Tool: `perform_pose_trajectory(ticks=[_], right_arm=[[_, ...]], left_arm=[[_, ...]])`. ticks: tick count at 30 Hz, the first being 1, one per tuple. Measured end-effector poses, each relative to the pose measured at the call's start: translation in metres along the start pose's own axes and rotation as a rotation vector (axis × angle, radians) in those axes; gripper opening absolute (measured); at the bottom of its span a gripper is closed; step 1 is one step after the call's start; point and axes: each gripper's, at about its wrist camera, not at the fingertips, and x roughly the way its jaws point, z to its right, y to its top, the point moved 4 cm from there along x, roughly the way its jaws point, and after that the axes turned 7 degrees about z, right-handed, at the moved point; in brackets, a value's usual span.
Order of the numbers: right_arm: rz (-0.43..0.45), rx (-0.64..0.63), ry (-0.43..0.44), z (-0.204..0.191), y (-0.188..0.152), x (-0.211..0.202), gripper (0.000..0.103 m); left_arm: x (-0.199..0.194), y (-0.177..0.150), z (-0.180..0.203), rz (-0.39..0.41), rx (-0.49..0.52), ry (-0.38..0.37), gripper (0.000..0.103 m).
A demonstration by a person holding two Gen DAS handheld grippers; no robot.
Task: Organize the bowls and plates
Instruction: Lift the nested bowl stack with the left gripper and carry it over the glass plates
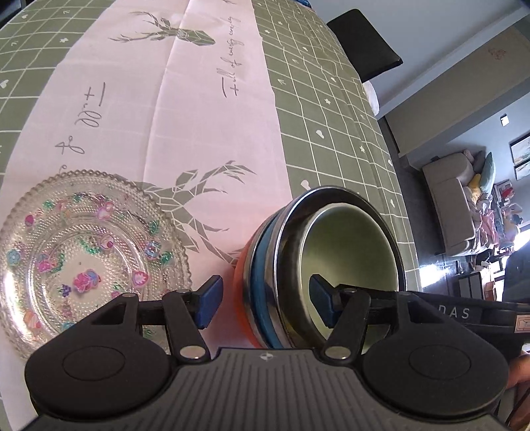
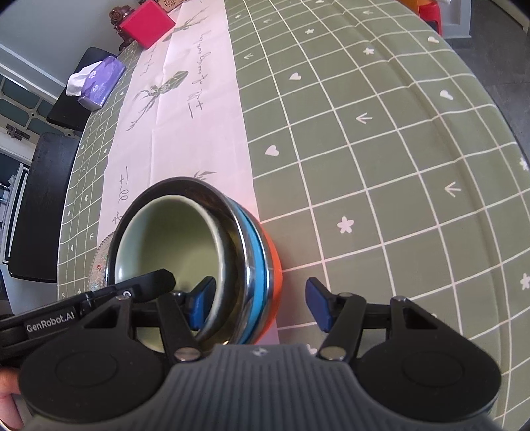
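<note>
A stack of nested bowls [image 1: 318, 265] is seen on the table [image 1: 331, 132], standing where the pink runner [image 1: 198, 116] meets the green checked tablecloth [image 2: 381, 165]. An orange bowl [image 2: 276, 281] lies outermost, then a blue one [image 2: 256, 265], then a stainless steel bowl [image 1: 291, 225], and a pale green ceramic bowl [image 2: 172, 238] sits innermost. The stack is straddled from opposite sides by both grippers. On the left gripper [image 1: 266, 303], one blue pad is placed inside the green bowl and the other outside the orange wall; the fingers are spread about halfway, and the outer pad appears apart from the wall. The right gripper [image 2: 261, 306] is set likewise, with one pad inside and one outside, clear of the orange side. Whether the inner pads touch the bowls cannot be told. A clear glass plate [image 1: 82, 258] with coloured flower decals lies flat on the runner just beside the stack. A tissue pack [image 2: 97, 83] and a red box [image 2: 147, 23] are seen at the table's far end.
</note>
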Motion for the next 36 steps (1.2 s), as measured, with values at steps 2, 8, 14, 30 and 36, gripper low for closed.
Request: perform_pose_trajectory(ticks=[2, 8, 14, 30, 36], right_arm=[[-0.012, 0.013, 0.011, 0.002, 0.000, 0.003, 0.060], [-0.033, 0.050, 0.050, 0.004, 0.000, 0.007, 0.053], [-0.041, 0.053, 0.065, 0.001, -0.002, 0.005, 0.046], [-0.026, 0.058, 0.044, 0.001, -0.005, 0.002, 0.041], [-0.011, 0.058, 0.049, -0.002, -0.009, -0.003, 0.040]], left_arm=[[0.003, -0.001, 0.000, -0.013, 0.000, 0.000, 0.068], [0.009, -0.005, -0.002, -0.042, -0.021, -0.007, 0.063], [0.007, -0.005, 0.001, -0.050, -0.023, 0.010, 0.056], [0.003, -0.005, 0.010, -0.039, -0.025, 0.081, 0.051], [-0.006, -0.007, 0.011, -0.017, -0.019, 0.090, 0.050]])
